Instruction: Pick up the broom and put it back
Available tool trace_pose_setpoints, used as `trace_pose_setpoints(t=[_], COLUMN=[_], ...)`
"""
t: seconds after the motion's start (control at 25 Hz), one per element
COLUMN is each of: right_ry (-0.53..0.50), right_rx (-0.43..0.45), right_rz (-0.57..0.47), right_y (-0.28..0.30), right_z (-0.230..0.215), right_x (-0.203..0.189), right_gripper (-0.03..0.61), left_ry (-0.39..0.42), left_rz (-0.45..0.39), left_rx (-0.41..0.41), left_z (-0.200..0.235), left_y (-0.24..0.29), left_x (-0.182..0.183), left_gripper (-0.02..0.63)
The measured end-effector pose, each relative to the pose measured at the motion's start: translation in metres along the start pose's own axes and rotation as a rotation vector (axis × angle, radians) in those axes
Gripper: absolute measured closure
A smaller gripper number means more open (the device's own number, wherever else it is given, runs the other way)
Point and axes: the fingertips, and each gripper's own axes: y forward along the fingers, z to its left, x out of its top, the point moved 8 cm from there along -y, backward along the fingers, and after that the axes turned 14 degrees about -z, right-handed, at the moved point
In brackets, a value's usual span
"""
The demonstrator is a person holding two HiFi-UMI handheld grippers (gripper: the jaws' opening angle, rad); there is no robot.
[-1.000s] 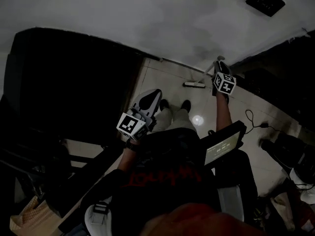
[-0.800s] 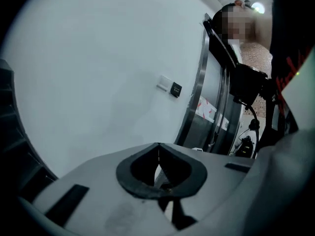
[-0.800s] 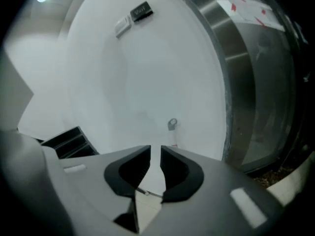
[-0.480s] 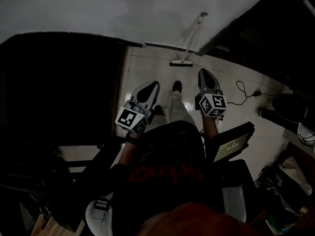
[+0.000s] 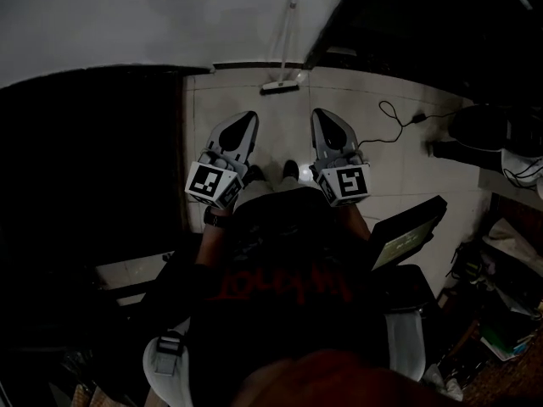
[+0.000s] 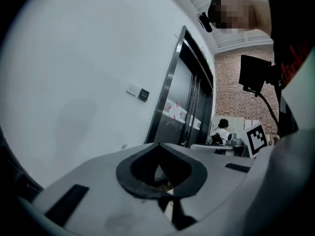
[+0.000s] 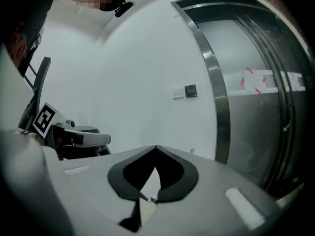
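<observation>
Broom (image 5: 286, 41): propped against the white wall (image 5: 127, 15); head down on the tiled floor (image 5: 399, 176), handle leaning up the wall; neither tool holds it.
Left gripper (image 5: 248, 117): on the person's side of the broom, a little to its left, well apart from it; jaws pressed together, nothing between them.
Right gripper (image 5: 321, 114): on the person's side of the broom, a little to its right, well apart; jaws likewise closed and empty.
Black cable (image 5: 394, 119): on the floor, right of the broom.
</observation>
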Motion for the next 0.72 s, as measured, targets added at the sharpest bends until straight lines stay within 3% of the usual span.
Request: trace_pose_setpoints(t=[0.44, 0.6, 0.72], right_ry=[0.008, 0.015, 0.015], right_rx=[0.002, 0.036, 0.056], right_rz=[0.006, -0.009, 0.001], right_y=[-0.003, -0.005, 0.004], right_z=[-0.011, -0.015, -0.011], right_x=[0.016, 0.008, -0.01], right_gripper=[0.578, 0.578, 0.578], left_ry=[0.034, -0.053, -0.1], left_rz=[0.009, -0.015, -0.024], left_rx=[-0.05, -0.095, -0.12], left_z=[-0.034, -0.041, -0.027], left_y=[0.018, 0.024, 0.027], left_x=[0.007, -0.004, -0.019], left_gripper=[0.611, 0.609, 0.568])
